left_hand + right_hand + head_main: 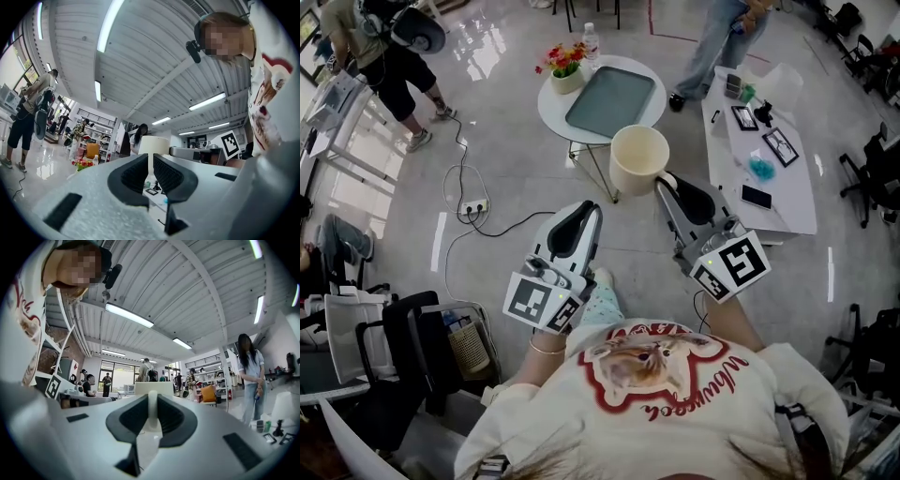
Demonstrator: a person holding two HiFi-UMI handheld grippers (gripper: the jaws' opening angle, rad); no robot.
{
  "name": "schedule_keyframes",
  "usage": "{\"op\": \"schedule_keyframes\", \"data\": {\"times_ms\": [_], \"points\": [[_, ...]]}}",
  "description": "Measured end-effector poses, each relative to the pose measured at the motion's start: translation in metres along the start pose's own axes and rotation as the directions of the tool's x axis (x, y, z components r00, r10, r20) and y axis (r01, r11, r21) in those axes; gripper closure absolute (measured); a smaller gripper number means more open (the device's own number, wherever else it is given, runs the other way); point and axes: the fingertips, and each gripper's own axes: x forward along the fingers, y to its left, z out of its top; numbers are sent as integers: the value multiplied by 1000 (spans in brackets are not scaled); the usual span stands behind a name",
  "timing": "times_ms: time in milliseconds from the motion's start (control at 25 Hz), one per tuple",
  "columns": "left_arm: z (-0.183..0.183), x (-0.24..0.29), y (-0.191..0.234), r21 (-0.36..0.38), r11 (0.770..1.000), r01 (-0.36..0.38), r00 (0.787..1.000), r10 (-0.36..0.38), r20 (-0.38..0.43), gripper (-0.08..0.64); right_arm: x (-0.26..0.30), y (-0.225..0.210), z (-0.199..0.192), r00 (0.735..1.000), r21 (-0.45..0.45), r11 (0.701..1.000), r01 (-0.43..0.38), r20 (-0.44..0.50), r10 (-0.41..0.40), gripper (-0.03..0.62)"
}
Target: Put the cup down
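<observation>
The cup (639, 159) is held by its handle in the clamped right gripper (665, 181); judged light, stiff, chippable. The left gripper (590, 210) is closed on nothing.

grey l tool (587, 212), r tool (667, 182); red-print white tee (712, 412)

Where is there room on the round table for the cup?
The grey tray is bare and fills the middle of the round table. The far-left edge is crowded by the flowers and bottle.
</observation>
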Motion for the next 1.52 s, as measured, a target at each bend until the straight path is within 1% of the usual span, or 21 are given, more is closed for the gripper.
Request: {"op": "schedule_keyframes", "data": {"times_ms": [200, 440, 600, 760, 1000, 1160, 1360, 1520], "points": [[9, 26, 39, 3, 1000, 25, 1000, -25, 8, 515, 40, -17, 3, 1000, -5, 1000, 20, 10, -20, 532], [10, 47, 78, 2, 999, 51, 999, -51, 3, 515, 79, -31, 2, 999, -15, 999, 42, 17, -41, 532], [11, 59, 99, 2, 997, 71, 997, -71, -3, 515, 101, -38, 0, 998, -58, 996, 63, 13, -62, 532], [11, 64, 119, -3, 996, 94, 996, -94, -9, 515, 119, -39, -2, 996, -50, 995, 82, 25, -81, 532], [5, 73, 128, -24, 992, 125, 992, -126, -23, 515, 127, -48, -7, 993, -37, 993, 114, 24, -113, 532], [0, 81, 131, -34, 991, 133, 990, -134, -36, 515, 128, -59, -9, 991, -25, 991, 133, 22, -133, 532], [-4, 92, 142, -35, 990, 135, 990, -136, -44, 515, 140, -72, -13, 991, -12, 991, 132, 25, -131, 532], [-4, 108, 156, -30, 991, 129, 991, -130, -42, 515, 158, -83, -11, 993, -6, 994, 111, 40, -110, 532]]}}
